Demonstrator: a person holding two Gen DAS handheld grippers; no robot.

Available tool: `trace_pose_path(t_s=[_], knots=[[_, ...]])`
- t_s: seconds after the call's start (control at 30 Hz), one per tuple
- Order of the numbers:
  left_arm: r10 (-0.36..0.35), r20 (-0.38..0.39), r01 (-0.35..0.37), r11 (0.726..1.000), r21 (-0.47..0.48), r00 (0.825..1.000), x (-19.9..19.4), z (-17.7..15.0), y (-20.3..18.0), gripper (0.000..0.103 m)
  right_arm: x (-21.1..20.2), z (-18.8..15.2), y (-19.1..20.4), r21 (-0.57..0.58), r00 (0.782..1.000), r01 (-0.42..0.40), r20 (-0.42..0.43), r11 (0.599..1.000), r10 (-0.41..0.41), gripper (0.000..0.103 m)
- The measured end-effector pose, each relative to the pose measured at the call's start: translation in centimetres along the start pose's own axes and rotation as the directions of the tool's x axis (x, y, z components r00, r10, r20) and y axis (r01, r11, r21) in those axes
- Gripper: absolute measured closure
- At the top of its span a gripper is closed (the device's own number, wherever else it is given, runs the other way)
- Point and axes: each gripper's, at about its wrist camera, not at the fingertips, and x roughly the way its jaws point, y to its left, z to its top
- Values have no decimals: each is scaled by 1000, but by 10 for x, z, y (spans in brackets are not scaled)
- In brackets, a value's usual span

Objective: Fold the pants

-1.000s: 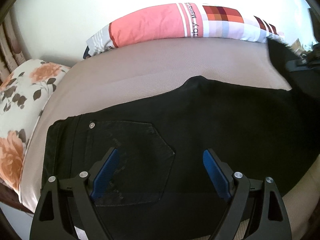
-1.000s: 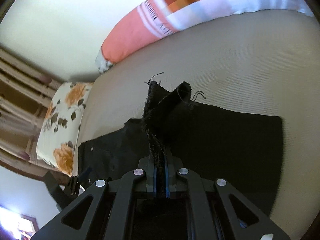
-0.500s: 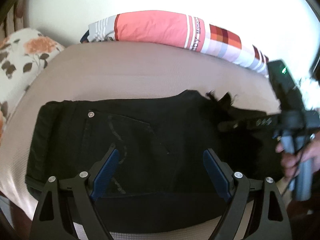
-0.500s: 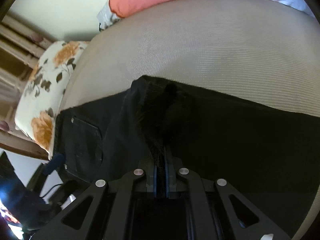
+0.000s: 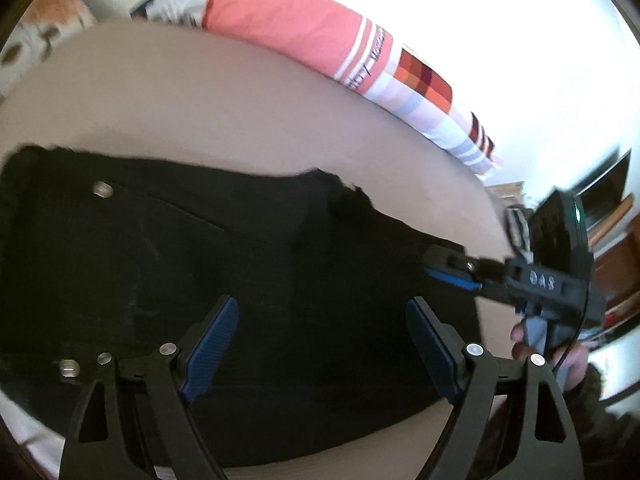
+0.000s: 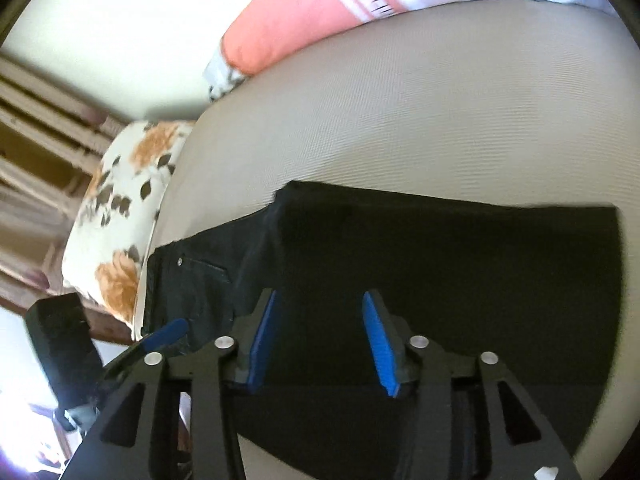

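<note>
Black pants point(image 5: 240, 248) lie folded flat on a beige bed, back pocket and rivet at the left, leg ends folded over onto the middle. They also show in the right wrist view point(image 6: 440, 256). My left gripper point(image 5: 320, 344) is open and empty, hovering over the near edge of the pants. My right gripper point(image 6: 318, 340) is open and empty over the folded leg part. It also shows at the right of the left wrist view point(image 5: 452, 270), just above the fold's right end.
A pink striped pillow point(image 5: 304, 28) lies along the far edge of the bed point(image 5: 200, 108) by the white wall. A floral pillow point(image 6: 120, 220) sits at the head end. Wooden furniture point(image 5: 616, 248) stands beyond the bed's right side.
My right gripper carried the leg ends over onto the pants, let them go and opened. The left gripper stayed open and its view swung to the right.
</note>
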Motion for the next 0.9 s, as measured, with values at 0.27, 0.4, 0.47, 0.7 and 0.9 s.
trace_pose_path(t_s=[0.27,0.4,0.47,0.7,0.9], knots=[[-138,-187,112,983,-147,973,54,20,12,46,-47,-36,-38,111,996,21,84,994,-30,57],[-167,-224,127,975,-183,960,69,26,16,48,-52,-43,-52,167,994,-3,106,986,-15,57],[-183,-235,142,973,-180,955,74,29,14,48,-50,-44,-56,194,994,-18,113,981,-5,57],[-261,-266,217,959,-184,928,92,32,2,49,-44,-44,-56,197,994,-32,112,980,10,57],[-253,-305,194,958,-210,918,107,22,-3,95,-41,-45,-53,180,995,-10,104,984,-9,57]])
